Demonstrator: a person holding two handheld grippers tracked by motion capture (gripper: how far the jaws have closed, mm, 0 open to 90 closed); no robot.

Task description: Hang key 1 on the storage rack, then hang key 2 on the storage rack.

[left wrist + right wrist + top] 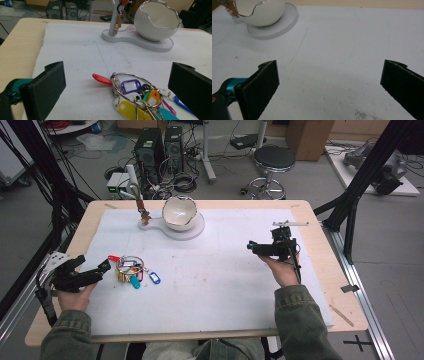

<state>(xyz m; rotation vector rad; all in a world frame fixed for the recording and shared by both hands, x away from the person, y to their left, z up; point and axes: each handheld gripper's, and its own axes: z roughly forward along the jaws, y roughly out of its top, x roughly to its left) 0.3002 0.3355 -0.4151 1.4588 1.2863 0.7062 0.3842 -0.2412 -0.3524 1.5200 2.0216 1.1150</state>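
Observation:
A metal ring of keys with coloured plastic tags (131,270) lies on the white mat (210,285) at the left. In the left gripper view the key ring (136,95) sits just ahead of the jaws, a red tag (101,78) pointing left. My left gripper (100,268) is open, just left of the ring, holding nothing. A white eggshell-shaped bowl (179,213) stands on a white stand (192,231) with a post from which keys hang (143,212). My right gripper (251,246) is open over bare mat at the right, the bowl (259,11) far ahead of it.
The mat covers most of a wooden table (320,235). Behind the table stand computer towers (159,150), cables and a round stool (274,162). A black frame leg (357,190) rises at the right.

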